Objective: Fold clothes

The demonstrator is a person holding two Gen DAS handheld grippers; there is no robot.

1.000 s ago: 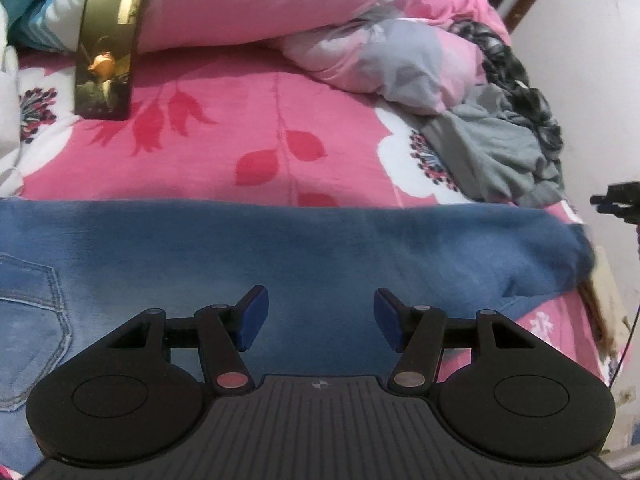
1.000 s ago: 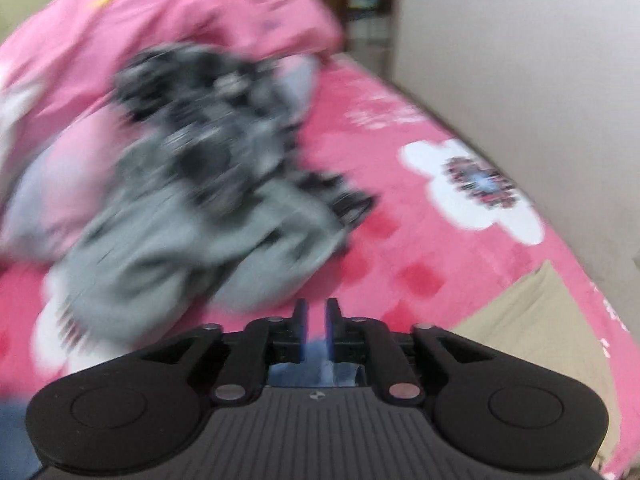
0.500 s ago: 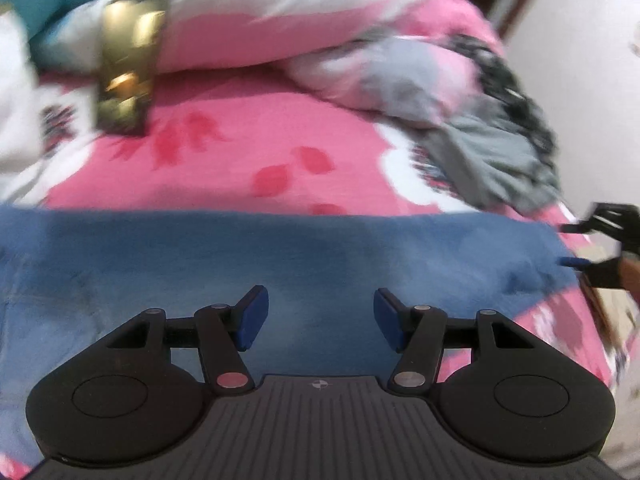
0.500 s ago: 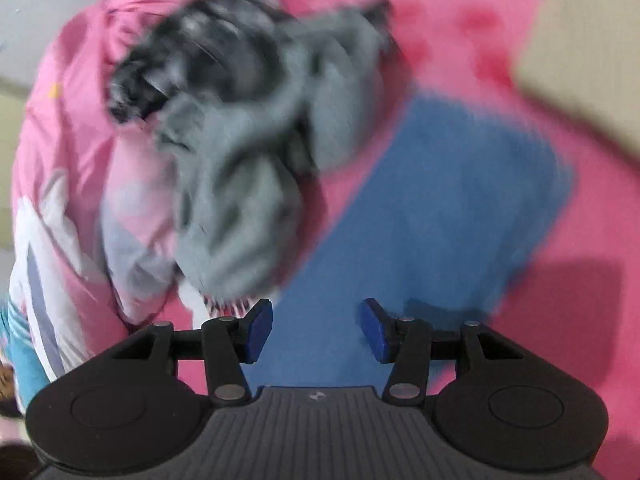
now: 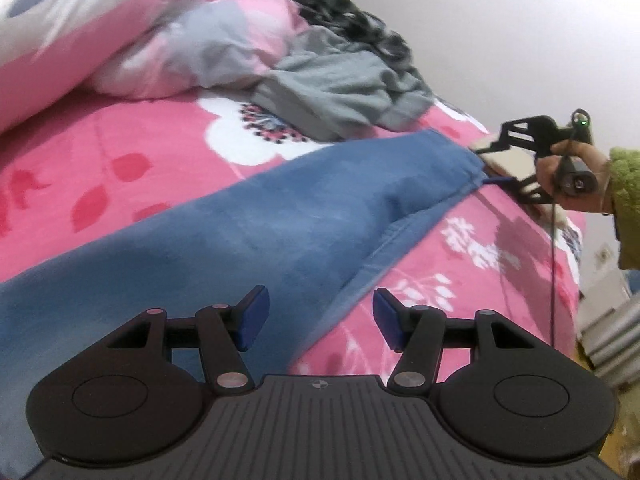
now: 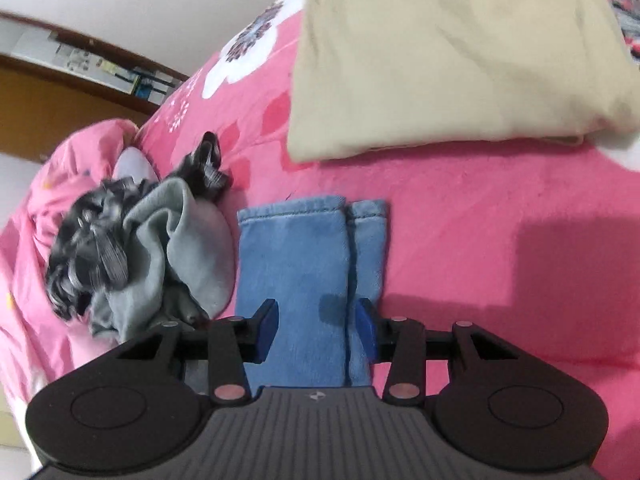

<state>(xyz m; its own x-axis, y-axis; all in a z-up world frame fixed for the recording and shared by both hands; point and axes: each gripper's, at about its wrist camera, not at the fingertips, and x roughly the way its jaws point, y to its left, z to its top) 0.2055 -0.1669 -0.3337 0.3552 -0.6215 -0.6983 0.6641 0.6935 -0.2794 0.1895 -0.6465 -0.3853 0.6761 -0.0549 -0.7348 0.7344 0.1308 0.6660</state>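
Blue jeans [image 5: 280,220] lie stretched across the pink flowered bedsheet [image 5: 100,152]. My left gripper [image 5: 320,316] hovers open over the jeans' near edge, with nothing pinched between its blue pads. In the right wrist view the two leg hems [image 6: 296,248] point away from me. My right gripper [image 6: 318,324] straddles the legs just short of the hems; its jaws are closing with the denim between them, and the pads do not visibly press. From the left wrist view that right gripper [image 5: 482,164] sits at the hem end, held by a hand in a green sleeve [image 5: 624,184].
A crumpled grey and black garment pile [image 5: 340,84] [image 6: 180,240] lies just beyond the jeans. A folded beige cloth [image 6: 440,60] rests past the hems. A bunched pink quilt [image 5: 120,40] fills the far left. A white wall [image 5: 500,20] borders the bed on the right.
The left view swung right along the jeans and the phone left the frame. My right gripper rolled, came down over the hem end, and its nearly shut jaws spread apart.
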